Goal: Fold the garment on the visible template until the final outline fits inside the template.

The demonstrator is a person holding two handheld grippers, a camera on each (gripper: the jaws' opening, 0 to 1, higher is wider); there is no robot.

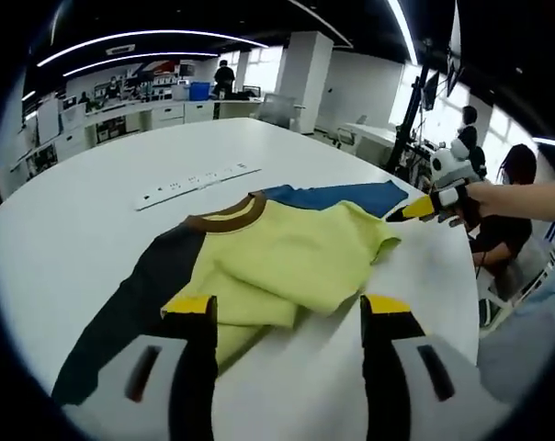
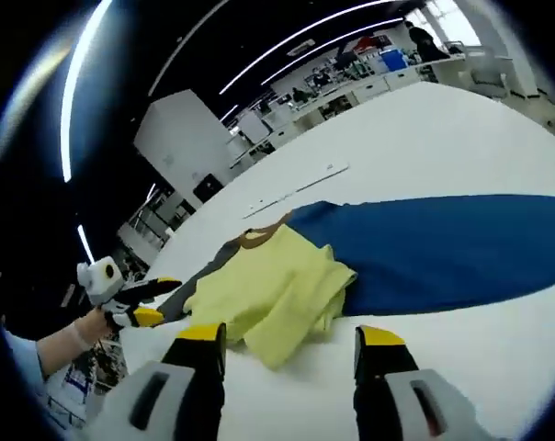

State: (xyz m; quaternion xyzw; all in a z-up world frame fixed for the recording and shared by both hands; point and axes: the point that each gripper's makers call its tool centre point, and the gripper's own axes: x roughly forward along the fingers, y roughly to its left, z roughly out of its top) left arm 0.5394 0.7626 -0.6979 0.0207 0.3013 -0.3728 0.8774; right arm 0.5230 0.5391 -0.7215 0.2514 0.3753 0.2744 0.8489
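1. The garment (image 1: pixel 287 253), a yellow-green shirt with a brown collar, lies on the white table (image 1: pixel 94 184) partly folded. Its body is doubled over into a loose, uneven stack, one dark sleeve runs out toward the near edge in the left gripper view, and a blue panel (image 2: pixel 443 243) spreads flat beyond it.

2. The step in hand looks like the middle of the folding: a first fold is made, but the outline is ragged and the dark sleeve and blue panel lie well outside the yellow stack.

3. The template cannot be made out for certain. A thin white strip with marks (image 1: pixel 197 184) lies on the table beyond the collar, apart from the cloth.

4. The left gripper (image 1: pixel 287 317) stands with its jaws wide apart and holds nothing. The near edge of the yellow fold lies between and just beyond its yellow tips.

5. The right gripper (image 2: pixel 291 342) is likewise spread wide and empty, and the corner of the yellow stack sits just ahead of its tips. In the left gripper view it hangs at the far side of the shirt, near the sleeve corner.

6. The next move probably calls for pinching a loose edge or the sleeve and carrying it inward, keeping the layers flat so nothing bunches.
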